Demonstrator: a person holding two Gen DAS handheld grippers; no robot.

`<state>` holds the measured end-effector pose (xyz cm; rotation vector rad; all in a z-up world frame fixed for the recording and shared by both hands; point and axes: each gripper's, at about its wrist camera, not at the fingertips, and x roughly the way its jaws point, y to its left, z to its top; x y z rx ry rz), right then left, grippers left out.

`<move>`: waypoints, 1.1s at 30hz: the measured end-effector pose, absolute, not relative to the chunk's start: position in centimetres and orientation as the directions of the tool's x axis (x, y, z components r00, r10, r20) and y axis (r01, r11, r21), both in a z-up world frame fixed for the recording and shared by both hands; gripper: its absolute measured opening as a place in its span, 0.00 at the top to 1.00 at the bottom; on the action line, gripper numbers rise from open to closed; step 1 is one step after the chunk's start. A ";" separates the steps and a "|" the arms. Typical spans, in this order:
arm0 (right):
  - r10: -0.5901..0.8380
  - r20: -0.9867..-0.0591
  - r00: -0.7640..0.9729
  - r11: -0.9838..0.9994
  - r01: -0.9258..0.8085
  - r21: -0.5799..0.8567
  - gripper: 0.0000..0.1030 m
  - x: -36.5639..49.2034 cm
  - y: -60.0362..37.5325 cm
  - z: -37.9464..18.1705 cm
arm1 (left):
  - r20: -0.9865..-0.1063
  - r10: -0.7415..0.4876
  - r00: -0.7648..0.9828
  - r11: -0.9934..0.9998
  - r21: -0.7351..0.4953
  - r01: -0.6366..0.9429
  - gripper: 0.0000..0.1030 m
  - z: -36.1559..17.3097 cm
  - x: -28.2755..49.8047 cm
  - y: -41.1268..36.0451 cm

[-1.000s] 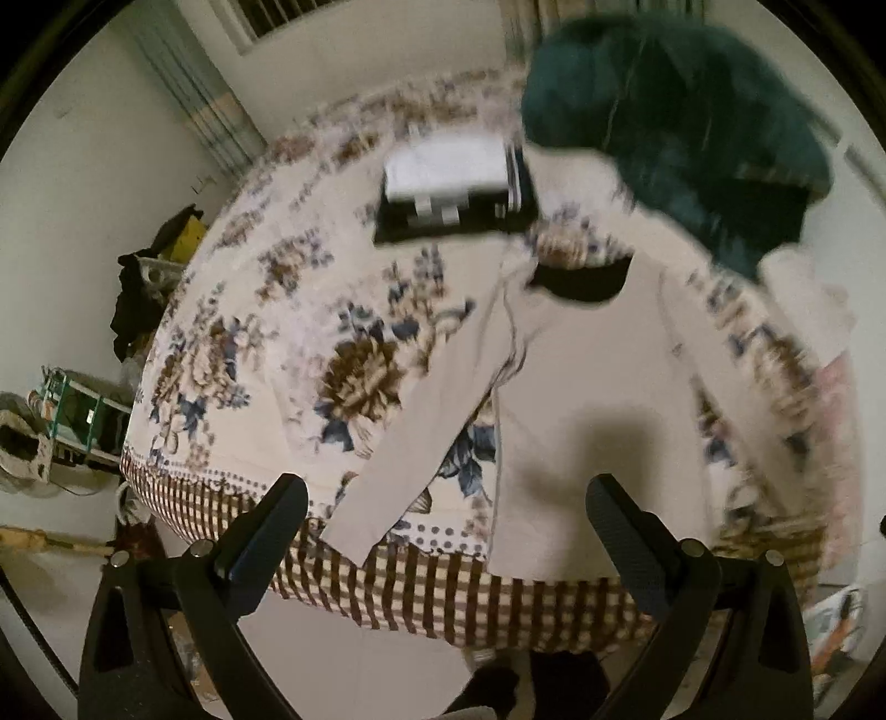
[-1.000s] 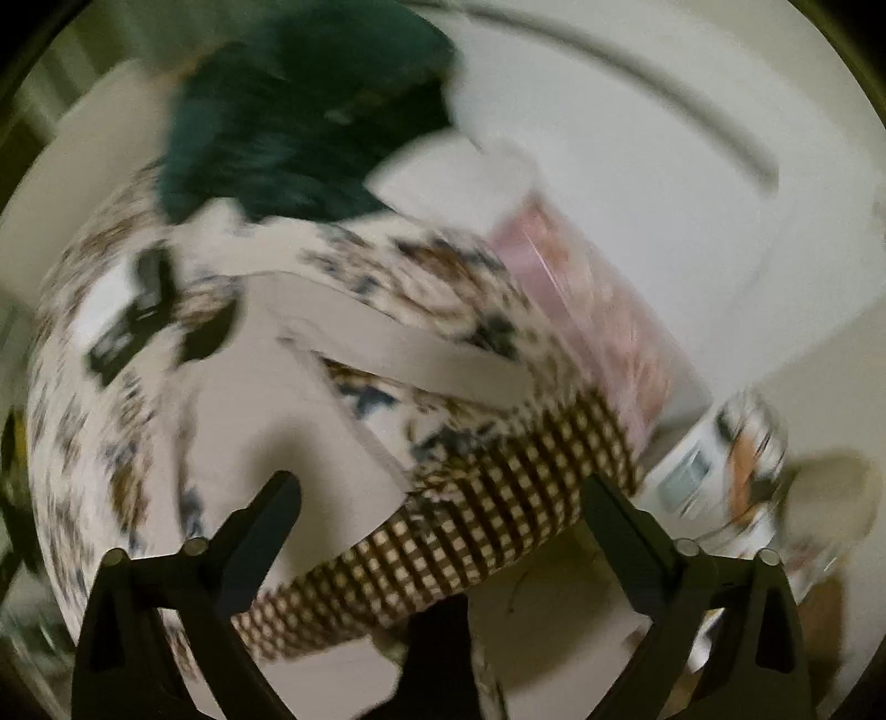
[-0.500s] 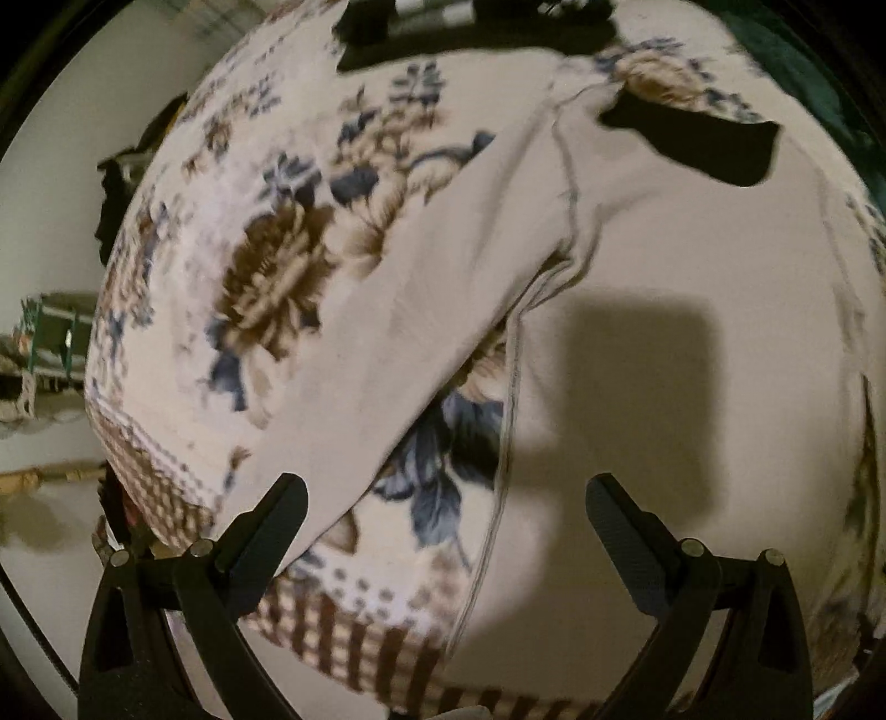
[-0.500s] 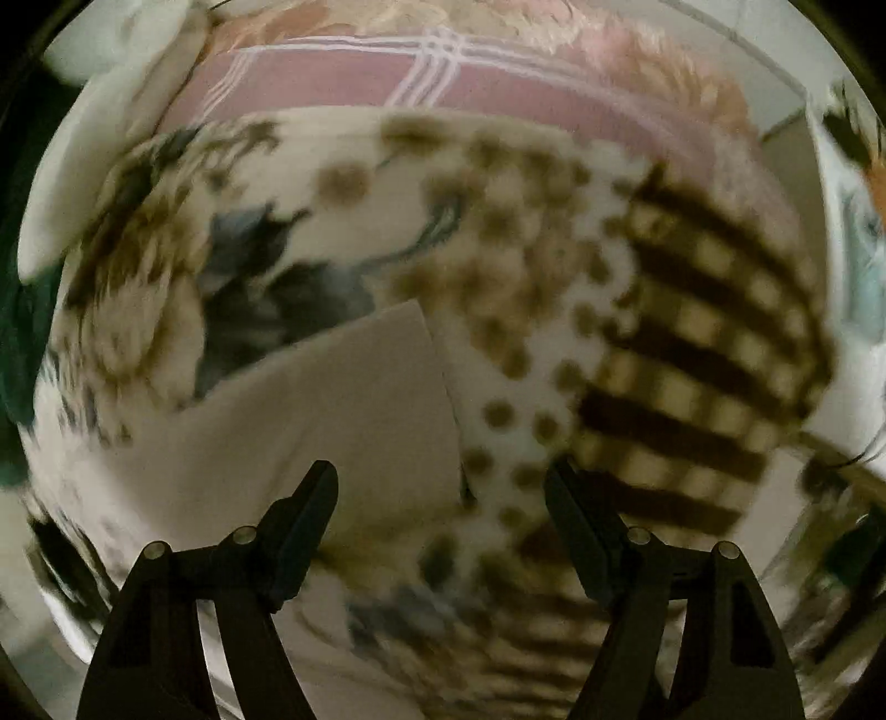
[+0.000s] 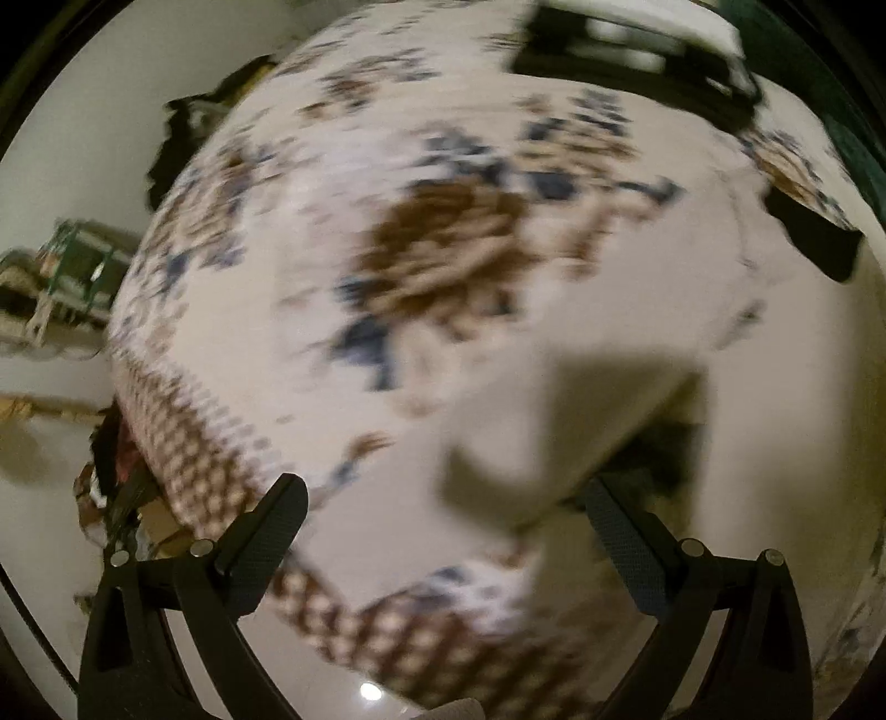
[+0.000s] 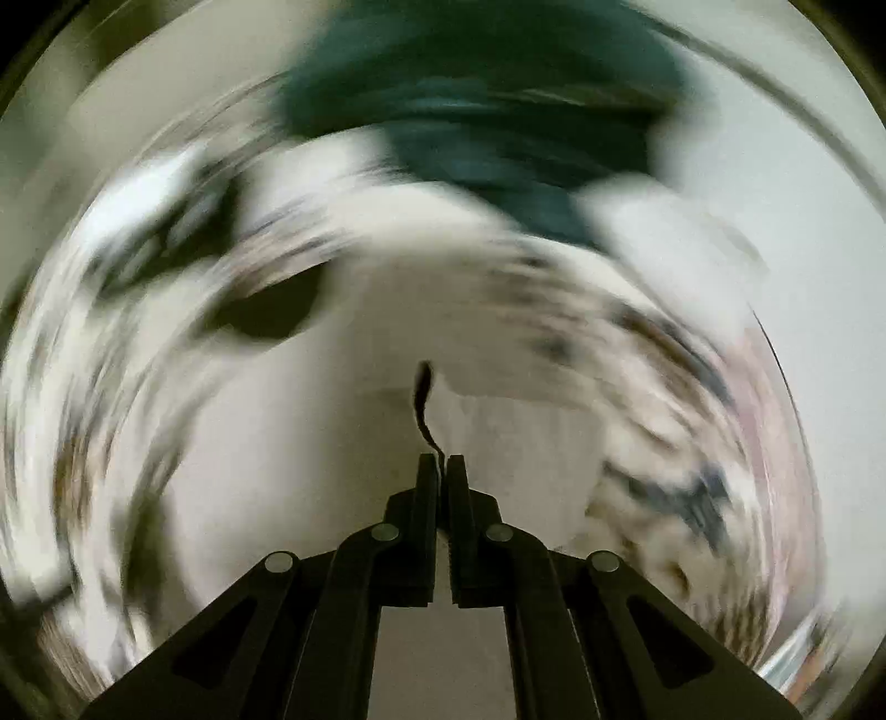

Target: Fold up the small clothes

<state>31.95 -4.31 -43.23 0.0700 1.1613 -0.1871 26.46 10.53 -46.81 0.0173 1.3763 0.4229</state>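
A beige long-sleeved top [image 5: 747,332] with a dark neck opening [image 5: 814,238] lies spread on a floral bedspread [image 5: 332,249]. In the left wrist view its left sleeve end [image 5: 526,443] lies just ahead of my left gripper [image 5: 443,501], which is open and empty above the bed's front edge. In the blurred right wrist view my right gripper [image 6: 441,459] is shut on a fold of the beige top [image 6: 332,443], with the right sleeve [image 6: 526,421] pinched between the jaws. The neck opening [image 6: 266,310] shows at upper left.
A dark green fluffy garment [image 6: 498,111] lies at the far end of the bed. A folded black-and-white stack [image 5: 637,44] sits at the back. The checked bed border [image 5: 210,459] drops to the floor; a green rack [image 5: 66,266] stands at left.
My right gripper has shut on the top's right sleeve and swung with it over the garment. My left gripper has moved down and left toward the left sleeve end, still open.
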 end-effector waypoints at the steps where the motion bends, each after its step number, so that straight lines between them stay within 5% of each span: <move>1: -0.085 -0.923 0.376 0.996 0.058 -0.068 0.97 32.2 0.5 -44.0 | -0.942 0.310 0.126 0.918 0.261 -0.300 0.00 -46.6 25.7 11.7; 6: -0.095 -0.976 0.196 0.935 -0.320 -0.155 0.97 29.4 16.7 -51.6 | -0.948 0.314 0.044 0.871 0.269 -0.410 0.00 -48.0 21.2 18.4; 11: -0.141 -0.990 -0.005 0.905 -0.406 -0.127 0.95 26.5 20.8 -58.9 | -0.990 0.141 -0.031 0.820 0.134 -0.556 0.00 -51.5 17.1 23.1; 13: -0.069 -0.994 -0.082 0.930 -0.366 -0.034 0.77 26.5 20.0 -58.7 | -1.000 0.013 -0.002 0.774 0.011 -0.633 0.00 -52.8 15.8 24.5; 14: -0.040 -0.995 -0.096 0.939 -0.344 -0.004 0.52 26.5 19.4 -58.4 | -0.999 -0.037 0.018 0.750 -0.040 -0.660 0.00 -53.2 15.3 25.1; 15: -0.009 -0.996 -0.089 0.950 -0.313 0.020 0.43 26.7 18.4 -57.6 | -0.988 -0.138 0.065 0.689 -0.143 -0.711 0.00 -54.4 14.6 25.8; 19: -0.050 -0.998 -0.040 0.973 -0.228 -0.040 0.43 27.2 13.8 -55.8 | -0.936 -0.296 0.189 0.488 -0.318 -0.813 0.04 -58.7 14.1 26.7; 20: -0.055 -0.998 -0.037 0.978 -0.202 -0.047 0.43 27.3 12.6 -55.7 | -0.933 -0.293 0.207 0.473 -0.330 -0.817 0.09 -59.3 14.3 26.7; 22: -0.068 -0.997 -0.042 0.988 -0.145 -0.061 0.43 27.3 9.9 -55.7 | -0.944 -0.255 0.208 0.463 -0.309 -0.831 0.58 -60.6 14.9 26.6; 23: -0.063 -0.997 -0.046 0.992 -0.116 -0.057 0.43 27.3 8.8 -55.8 | -0.958 -0.213 0.190 0.462 -0.271 -0.845 0.91 -60.7 15.1 26.4; 29: -0.021 -0.999 -0.044 0.999 0.025 -0.022 0.43 28.1 0.7 -56.1 | -0.948 0.049 0.313 0.666 -0.202 -0.718 0.97 -51.9 17.0 21.4; 33: 0.020 -0.999 -0.037 0.998 0.053 0.018 0.43 27.5 -4.8 -55.4 | -0.885 0.047 0.463 0.836 -0.219 -0.504 0.97 -44.1 20.0 13.2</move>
